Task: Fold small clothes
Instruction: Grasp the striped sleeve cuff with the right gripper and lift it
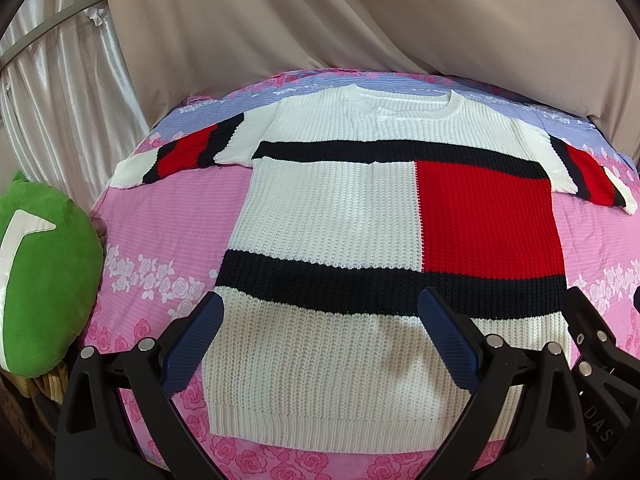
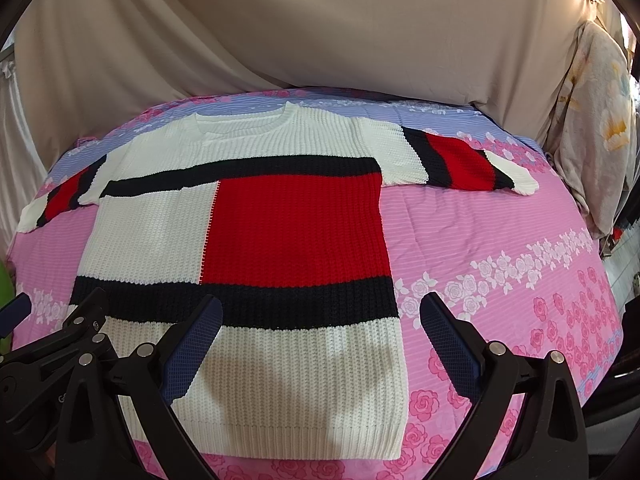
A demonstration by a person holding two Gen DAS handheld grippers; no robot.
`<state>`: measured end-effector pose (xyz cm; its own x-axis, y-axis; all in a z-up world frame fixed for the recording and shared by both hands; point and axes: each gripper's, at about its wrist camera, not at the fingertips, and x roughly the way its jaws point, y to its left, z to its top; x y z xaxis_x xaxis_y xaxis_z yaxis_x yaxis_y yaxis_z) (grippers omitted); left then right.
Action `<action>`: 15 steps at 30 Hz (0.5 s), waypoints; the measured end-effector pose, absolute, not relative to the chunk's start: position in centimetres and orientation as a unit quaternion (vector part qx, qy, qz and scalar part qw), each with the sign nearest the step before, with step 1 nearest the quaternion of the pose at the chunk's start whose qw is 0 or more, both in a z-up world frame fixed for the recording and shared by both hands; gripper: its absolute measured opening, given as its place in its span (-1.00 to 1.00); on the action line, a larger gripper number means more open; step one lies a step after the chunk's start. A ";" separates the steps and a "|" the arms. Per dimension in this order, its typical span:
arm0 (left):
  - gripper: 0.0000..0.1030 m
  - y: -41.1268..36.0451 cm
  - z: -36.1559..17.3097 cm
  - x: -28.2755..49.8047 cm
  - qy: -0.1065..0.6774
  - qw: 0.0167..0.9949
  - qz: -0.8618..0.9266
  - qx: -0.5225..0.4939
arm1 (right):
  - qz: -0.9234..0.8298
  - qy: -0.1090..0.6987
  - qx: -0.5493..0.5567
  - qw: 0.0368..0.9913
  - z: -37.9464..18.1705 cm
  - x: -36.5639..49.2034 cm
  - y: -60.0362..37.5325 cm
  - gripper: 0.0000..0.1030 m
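**Sweater flat on bed, both grippers open, nothing held yet**

Sweater (image 1: 340, 248): chunky knit, white w/ navy bands + red block, laid face-up and flat on the bed (image 1: 160, 216), neck away from the cams, hem (image 1: 320, 420) nearest. Both sleeves spread out sideways: left sleeve (image 1: 176, 156), right sleeve (image 2: 460, 160). No fold started, judging by the layout.

Handling (my read): soft, floppy, thick rib knit, so light-ish but bulky. Will drape and sag if lifted from one pt, stretches under pull. Not slippery; knit should grip the textured pads OK. Loose stitches could snag on a finger tip.

Where to grab: sleeve cuffs or shoulder seams first to bring sleeves in across the body, then hem corners to fold up toward the neck. Pinch an edge, not mid-panel, or both layers bunch.

Left gripper (image 1: 320, 320): jaws wide open, empty, hovering over the lower left part of the body. Right gripper (image 2: 320, 320): jaws wide open, empty, over the lower right edge, right finger past the side seam above the bed sheet.

Around: green plush cushion (image 1: 44, 280) off the bed's left side, beige drape (image 1: 360, 20) behind, floral cloth (image 2: 592, 128) hanging at far right. None on the sweater. Only tight spot is the 2 grippers sitting close side by side.
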<state>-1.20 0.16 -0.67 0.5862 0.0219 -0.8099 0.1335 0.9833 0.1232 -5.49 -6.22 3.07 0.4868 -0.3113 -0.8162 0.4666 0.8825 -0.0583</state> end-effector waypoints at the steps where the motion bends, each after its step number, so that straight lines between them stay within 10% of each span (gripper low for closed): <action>1: 0.85 0.1 -0.7 -1.2 0.454 0.886 -0.031 0.086 | -0.226 0.453 0.086 0.858 3.1 -5.5 -6.2 0.90; 15: 0.89 1.3 -1.7 1.7 0.492 0.869 -0.046 0.008 | -0.214 0.444 0.191 0.849 -0.3 -5.4 -15.2 0.89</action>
<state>1.70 1.26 -1.69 0.5120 -0.0727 -0.8559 0.0877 0.9956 -0.0321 -5.37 -15.25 -0.25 0.5145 -0.1926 -0.8356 0.5324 0.8356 0.1353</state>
